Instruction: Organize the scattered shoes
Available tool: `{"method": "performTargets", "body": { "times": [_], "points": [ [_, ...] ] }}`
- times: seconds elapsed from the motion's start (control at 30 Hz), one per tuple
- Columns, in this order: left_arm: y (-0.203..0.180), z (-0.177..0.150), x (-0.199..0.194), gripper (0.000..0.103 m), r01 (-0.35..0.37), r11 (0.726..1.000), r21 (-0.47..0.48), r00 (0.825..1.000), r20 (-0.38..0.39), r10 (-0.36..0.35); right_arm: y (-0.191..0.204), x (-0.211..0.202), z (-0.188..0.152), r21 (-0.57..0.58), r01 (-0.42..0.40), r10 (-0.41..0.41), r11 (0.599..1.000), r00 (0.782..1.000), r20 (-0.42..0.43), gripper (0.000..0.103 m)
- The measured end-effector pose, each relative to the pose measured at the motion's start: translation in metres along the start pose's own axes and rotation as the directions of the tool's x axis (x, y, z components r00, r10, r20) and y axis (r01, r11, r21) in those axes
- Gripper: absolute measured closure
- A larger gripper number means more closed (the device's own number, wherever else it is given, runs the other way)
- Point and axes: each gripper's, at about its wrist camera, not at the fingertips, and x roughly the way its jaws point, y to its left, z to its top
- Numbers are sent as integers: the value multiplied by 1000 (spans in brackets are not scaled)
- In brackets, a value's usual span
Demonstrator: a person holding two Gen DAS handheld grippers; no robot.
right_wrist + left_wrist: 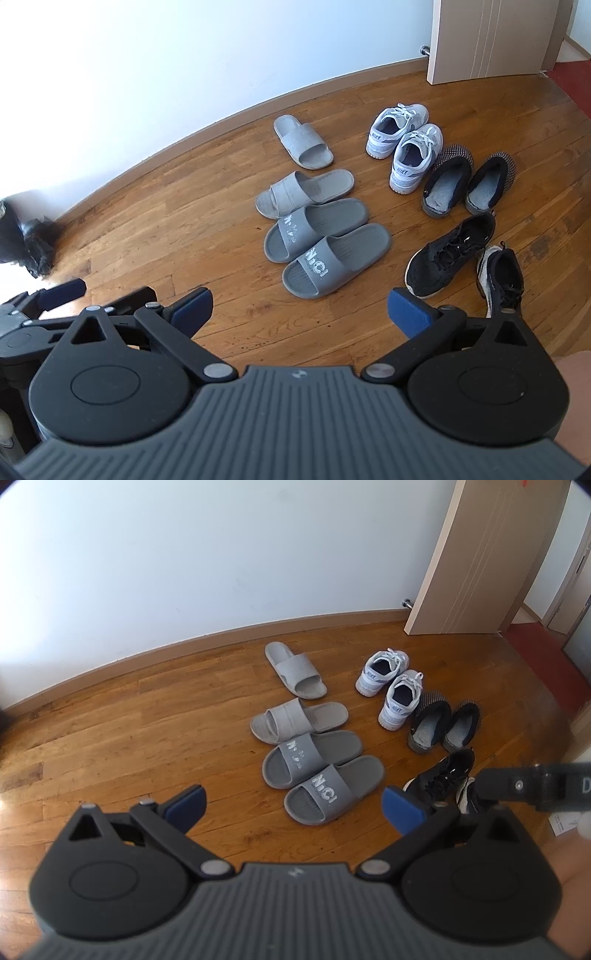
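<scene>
Fingers of both the left gripper [291, 805] and right gripper [299, 306] stood wide apart, holding nothing. Bare wooden floor [155, 229] filled the left of frame up to the baseboard. Right of centre lay dark grey slides [332, 254], light grey slides [303, 188], white sneakers [406, 147], black sneakers [450, 254].

You've got a wood floor [155, 206], white wall [184, 55], open door [480, 37] upper right, doorstop [424, 50] beside it.

Grey slides [327, 254], black sneakers [448, 254], brown floor [166, 221]
</scene>
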Motion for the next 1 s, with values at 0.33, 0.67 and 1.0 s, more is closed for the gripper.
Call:
{"method": "performTargets", "body": {
  "times": [0.33,0.67,1.0],
  "points": [
    [0,2,6,0,-17,1000,-4,1000,-20,17,-2,1,-1,14,-17,17,1000,1000,-9,0],
    [2,3,5,0,-23,1000,-7,1000,-21,23,-9,-1,0,36,-25,26,999,1000,-6,0],
    [2,2,6,0,-22,1000,-3,999,-24,22,-12,0,-3,50,-27,27,998,1000,-12,0]
  ]
}}
